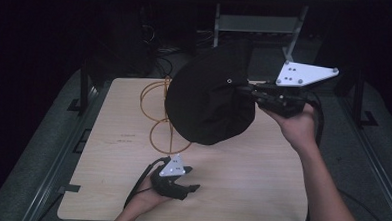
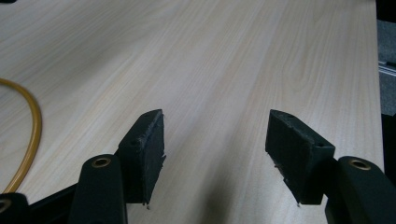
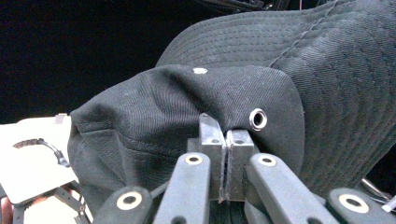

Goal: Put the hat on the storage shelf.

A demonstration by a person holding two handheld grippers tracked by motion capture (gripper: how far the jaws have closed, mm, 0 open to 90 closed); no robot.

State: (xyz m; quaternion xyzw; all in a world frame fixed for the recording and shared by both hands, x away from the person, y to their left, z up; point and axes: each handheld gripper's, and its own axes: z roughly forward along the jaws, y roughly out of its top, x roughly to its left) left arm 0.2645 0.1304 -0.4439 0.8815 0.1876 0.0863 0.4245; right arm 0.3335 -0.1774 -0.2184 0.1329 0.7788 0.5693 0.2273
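Observation:
A black bucket hat (image 1: 212, 98) hangs in the air above the wooden table (image 1: 240, 192), held by its crown fabric near a metal eyelet (image 3: 258, 118). My right gripper (image 1: 255, 93) is shut on that fabric, its jaws pressed together on the cloth (image 3: 225, 140). The hat's stitched brim (image 3: 327, 51) spreads up and to the right in the right gripper view. My left gripper (image 1: 193, 186) rests low near the table's front edge, open, with bare wood between its pads (image 2: 144, 144).
An orange cable (image 1: 156, 114) lies in loops on the table behind and left of the hat, and a curve of the cable (image 2: 32, 130) shows left of my left gripper. Metal frame rails (image 1: 57, 154) flank the table. Dark equipment stands behind.

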